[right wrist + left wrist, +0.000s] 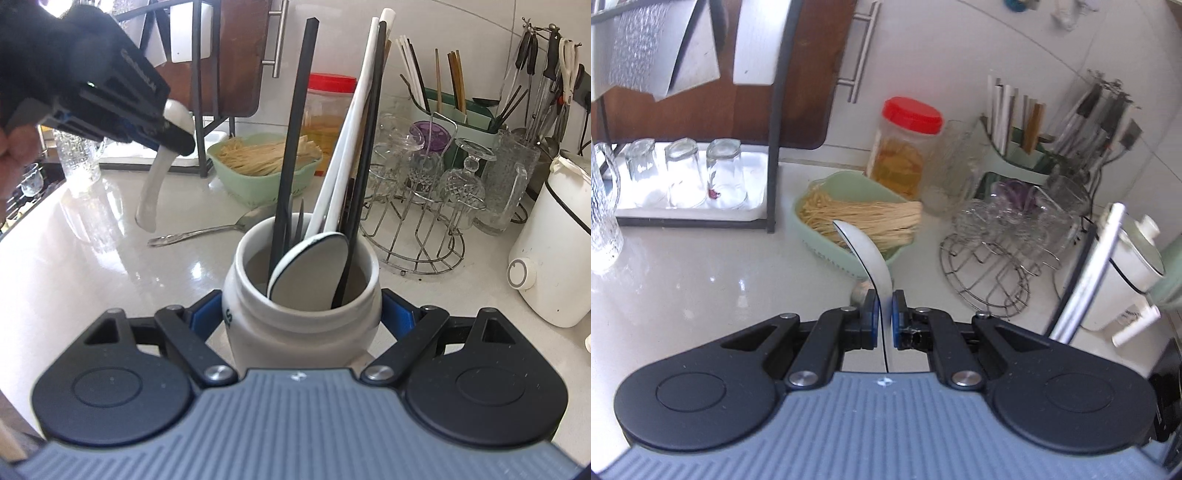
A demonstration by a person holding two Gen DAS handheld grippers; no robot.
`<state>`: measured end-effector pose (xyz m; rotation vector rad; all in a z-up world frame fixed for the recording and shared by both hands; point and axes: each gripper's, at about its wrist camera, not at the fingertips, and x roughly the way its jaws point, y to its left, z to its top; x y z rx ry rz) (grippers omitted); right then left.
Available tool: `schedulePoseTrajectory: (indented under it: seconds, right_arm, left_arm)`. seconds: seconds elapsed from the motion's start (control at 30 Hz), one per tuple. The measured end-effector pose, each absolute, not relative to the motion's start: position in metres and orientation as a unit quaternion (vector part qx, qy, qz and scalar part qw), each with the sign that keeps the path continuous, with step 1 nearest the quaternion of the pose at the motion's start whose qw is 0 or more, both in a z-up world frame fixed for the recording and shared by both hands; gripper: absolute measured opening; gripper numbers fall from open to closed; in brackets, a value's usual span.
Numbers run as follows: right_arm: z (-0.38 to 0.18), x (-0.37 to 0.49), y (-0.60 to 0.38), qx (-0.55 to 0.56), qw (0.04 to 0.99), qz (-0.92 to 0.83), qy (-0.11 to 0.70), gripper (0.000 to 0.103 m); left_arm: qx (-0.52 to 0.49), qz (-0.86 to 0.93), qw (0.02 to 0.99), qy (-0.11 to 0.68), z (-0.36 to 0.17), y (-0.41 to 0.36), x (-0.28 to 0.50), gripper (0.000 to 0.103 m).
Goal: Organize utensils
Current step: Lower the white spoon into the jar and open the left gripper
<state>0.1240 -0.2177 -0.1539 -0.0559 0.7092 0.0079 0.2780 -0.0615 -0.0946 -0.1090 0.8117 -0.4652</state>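
Left wrist view shows a white spoon [866,254] clamped between the pads of the left claw [884,314], its bowl toward 12 o'clock, above the table [701,266]. The right claw [301,317] is clamped on a white jar [299,328] with chopsticks and a spoon inside. A metal spoon [207,230] lies on the table at 10 o'clock from the jar.

We see a glossy pale counter [110,280] running back to a white tiled wall [1015,74], bright daylight glinting off both. A dark brown wooden panel [809,92] with a long metal bar handle [862,51] stands against the wall. A dark metal rack frame [775,155] rises at the left over a white tray [753,210]. At the right edge we find a white appliance [554,251].
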Motion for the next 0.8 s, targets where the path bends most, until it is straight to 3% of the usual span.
schedulePoseTrajectory:
  seconds: [0.8]
  right_arm:
    - [-0.154, 0.121, -0.208, -0.026, 0.937, 0.006, 0.349, 0.091]
  left_arm:
    - [-0.059, -0.359, 0.884, 0.293, -0.036, -0.089, 0.235, 0.008]
